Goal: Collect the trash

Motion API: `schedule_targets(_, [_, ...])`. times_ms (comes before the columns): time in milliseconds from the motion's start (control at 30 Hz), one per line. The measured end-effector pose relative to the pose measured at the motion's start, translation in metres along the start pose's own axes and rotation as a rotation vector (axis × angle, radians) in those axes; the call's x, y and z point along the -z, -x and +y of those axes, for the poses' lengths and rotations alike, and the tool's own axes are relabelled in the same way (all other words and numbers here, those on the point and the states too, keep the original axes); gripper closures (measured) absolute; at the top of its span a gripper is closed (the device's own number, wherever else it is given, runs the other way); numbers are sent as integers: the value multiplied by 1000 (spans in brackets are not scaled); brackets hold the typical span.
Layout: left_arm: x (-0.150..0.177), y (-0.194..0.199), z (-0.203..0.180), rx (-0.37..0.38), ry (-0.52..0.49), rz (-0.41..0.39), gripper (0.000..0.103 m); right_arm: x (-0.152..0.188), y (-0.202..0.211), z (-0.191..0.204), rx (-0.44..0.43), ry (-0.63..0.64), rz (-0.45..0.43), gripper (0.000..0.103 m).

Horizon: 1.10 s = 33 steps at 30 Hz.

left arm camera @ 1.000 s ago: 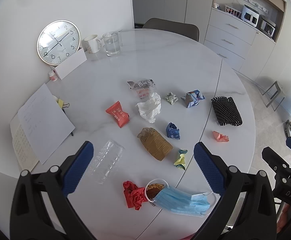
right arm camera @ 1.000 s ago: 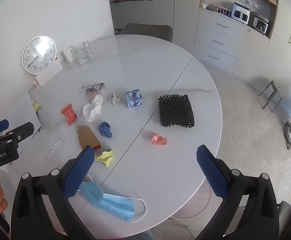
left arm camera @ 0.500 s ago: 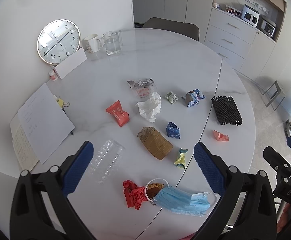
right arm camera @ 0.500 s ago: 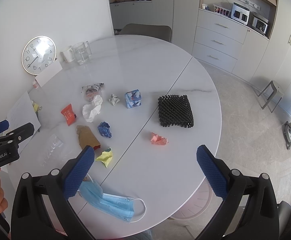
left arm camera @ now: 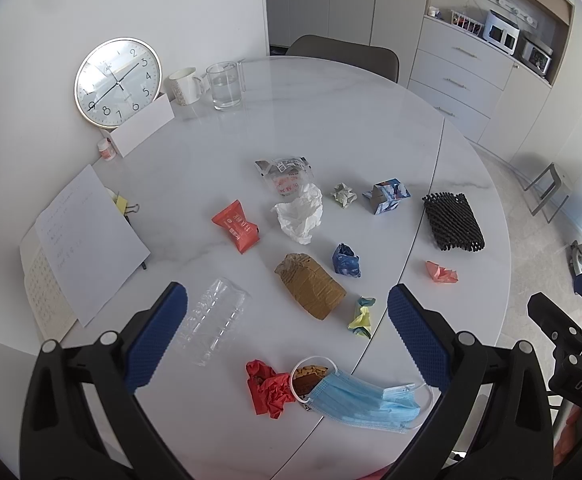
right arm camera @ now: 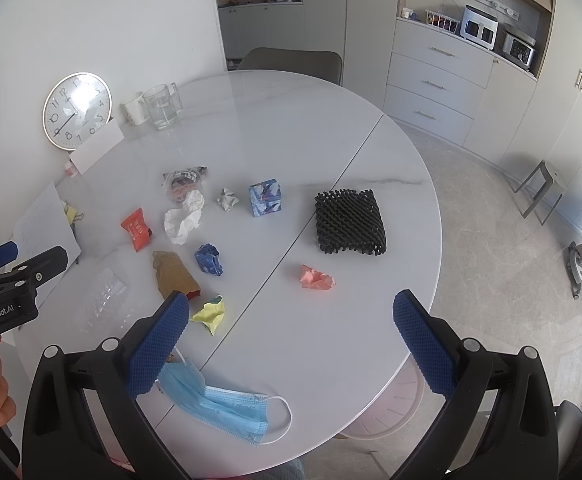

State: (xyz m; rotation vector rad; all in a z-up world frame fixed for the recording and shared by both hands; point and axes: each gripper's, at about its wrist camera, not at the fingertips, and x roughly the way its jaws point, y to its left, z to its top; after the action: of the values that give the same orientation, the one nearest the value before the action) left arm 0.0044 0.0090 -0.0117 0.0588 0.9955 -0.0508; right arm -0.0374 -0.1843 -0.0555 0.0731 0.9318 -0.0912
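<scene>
Trash lies scattered on a round white marble table (left arm camera: 331,120). A blue face mask (left arm camera: 365,402) and a red crumpled wrapper (left arm camera: 269,386) lie nearest. Further off are a brown paper bag (left arm camera: 311,286), a clear plastic tray (left arm camera: 213,320), a white tissue (left arm camera: 301,216), an orange snack packet (left arm camera: 237,226), a black foam net (left arm camera: 453,222) and a pink paper wad (right arm camera: 317,278). My left gripper (left arm camera: 287,338) is open and empty above the near trash. My right gripper (right arm camera: 291,344) is open and empty above the table's near right edge.
A wall clock (left arm camera: 117,80), a mug (left arm camera: 183,86), a glass jug (left arm camera: 223,84) and a white card holder stand at the back left. Papers (left arm camera: 87,236) lie at the left edge. A chair (left arm camera: 343,54) stands behind the table, cabinets beyond.
</scene>
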Motion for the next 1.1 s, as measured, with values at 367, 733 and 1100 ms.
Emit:
schedule_targets(367, [4,-8,15,3,0,5,7,1,-2,6,-6,5,12,2])
schedule_targets(733, [23,-63,70,45,-139,86,7,6,-42,40,-52,22,73,2])
schedule_targets(1100, [45,-161,115,175,-270,227,7,13,-115,89,-128,45,160,2])
